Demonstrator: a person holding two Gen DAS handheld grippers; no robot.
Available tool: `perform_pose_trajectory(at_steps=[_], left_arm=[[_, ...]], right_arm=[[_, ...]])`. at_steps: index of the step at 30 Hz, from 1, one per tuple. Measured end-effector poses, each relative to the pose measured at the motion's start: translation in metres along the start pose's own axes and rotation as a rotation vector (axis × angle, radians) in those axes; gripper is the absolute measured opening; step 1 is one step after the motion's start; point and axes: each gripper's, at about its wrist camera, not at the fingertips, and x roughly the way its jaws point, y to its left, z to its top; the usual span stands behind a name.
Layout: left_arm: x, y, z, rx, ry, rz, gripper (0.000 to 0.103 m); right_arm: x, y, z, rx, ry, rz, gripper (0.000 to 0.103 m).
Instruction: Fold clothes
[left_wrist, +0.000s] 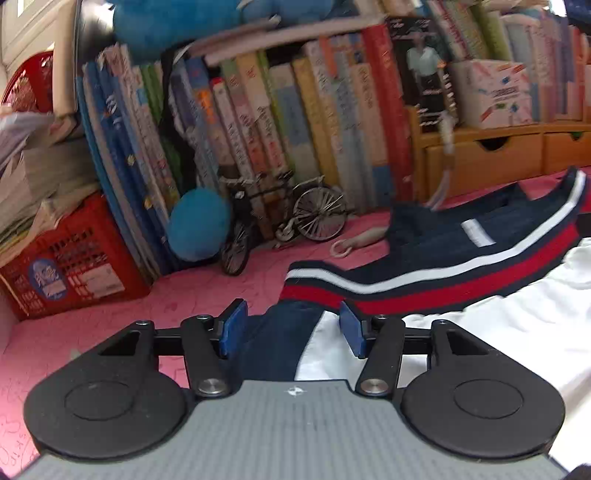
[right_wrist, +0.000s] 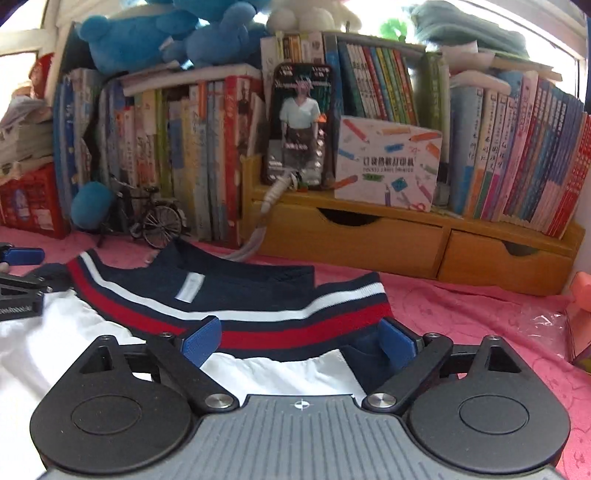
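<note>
On the pink bedspread (left_wrist: 147, 306) lies a polo shirt (right_wrist: 258, 365) with a white body, navy sleeves and a navy collar (right_wrist: 236, 317) banded in red and white, spread flat with its collar towards the bookshelf. At the far left of the left wrist view a red plastic crate (left_wrist: 74, 266) stands under a stack of papers, and beside it come leaning books (left_wrist: 258, 122), a blue plush ball (left_wrist: 199, 223) and a small model bicycle (left_wrist: 288, 218) against the spines. Right of those, a wooden drawer unit (right_wrist: 406, 236) carries a dark photo card (right_wrist: 299, 125) and a white box printed with coloured pencils (right_wrist: 388, 166); blue plush toys (right_wrist: 166, 33) sit on top of the shelf.

The left gripper (left_wrist: 291, 326) is low over the shirt's left shoulder, its blue pads apart, with the navy sleeve (left_wrist: 273, 339) and the collar's end lying between them; the pads do not press on the cloth. The right gripper (right_wrist: 299, 341) sits over the collar's other end, jaws likewise spread wide, the red stripe and white cloth showing between the pads, nothing pinched. At the left edge of the right wrist view, part of the left gripper shows over the shirt.
</note>
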Motion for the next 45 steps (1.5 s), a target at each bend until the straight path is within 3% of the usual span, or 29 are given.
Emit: perform_pose_trajectory(at_steps=[1,3,8,12,14,16,18,20,23,26,30,35,36,38,43,45], left_arm=[[0.007,0.004,-0.004,-0.014,0.013,-0.002,0.063],[0.018,0.011,-0.011,-0.036,0.035,-0.004,0.069],[0.019,0.013,-0.011,-0.052,0.050,-0.011,0.074],[0.024,0.019,-0.008,-0.106,0.078,-0.004,0.088],[0.026,0.017,-0.006,-0.107,0.085,0.024,0.094],[0.013,0.009,-0.005,-0.044,0.058,0.081,0.092],[-0.009,0.002,-0.007,0.012,0.015,0.135,0.085],[-0.049,-0.001,-0.013,0.011,-0.057,0.144,0.085],[-0.113,-0.005,-0.031,0.021,-0.141,-0.002,0.087],[-0.157,-0.016,-0.056,0.127,-0.179,-0.150,0.087],[-0.184,-0.032,-0.084,0.327,-0.178,-0.352,0.087],[-0.184,-0.066,-0.099,0.510,-0.166,-0.411,0.087],[-0.181,-0.072,-0.099,0.528,-0.168,-0.409,0.086],[-0.173,-0.083,-0.099,0.563,-0.175,-0.401,0.083],[-0.164,-0.097,-0.101,0.601,-0.210,-0.366,0.075],[-0.161,-0.099,-0.100,0.598,-0.224,-0.346,0.063]], right_arm=[[0.010,-0.004,-0.003,-0.004,0.023,-0.054,0.070],[0.026,-0.016,-0.015,-0.021,0.038,-0.148,0.071],[0.036,-0.041,-0.021,0.079,0.071,-0.171,0.082],[0.047,-0.047,-0.018,0.132,0.103,-0.205,0.098],[0.051,-0.040,-0.012,0.084,0.110,-0.254,0.102],[0.041,-0.028,-0.008,0.024,0.092,-0.296,0.102],[0.022,-0.017,-0.005,-0.011,0.057,-0.314,0.101],[-0.014,-0.009,-0.012,0.015,-0.003,-0.215,0.101],[-0.070,0.005,-0.033,-0.012,-0.082,-0.034,0.101],[-0.121,0.032,-0.064,-0.162,-0.131,0.128,0.102],[-0.169,0.071,-0.107,-0.475,-0.148,0.306,0.102],[-0.176,0.111,-0.141,-0.785,-0.147,0.247,0.099],[-0.172,0.114,-0.139,-0.781,-0.151,0.227,0.098],[-0.166,0.117,-0.135,-0.766,-0.156,0.196,0.085],[-0.158,0.108,-0.124,-0.711,-0.154,0.190,0.081],[-0.159,0.107,-0.129,-0.757,-0.162,0.175,0.081]])
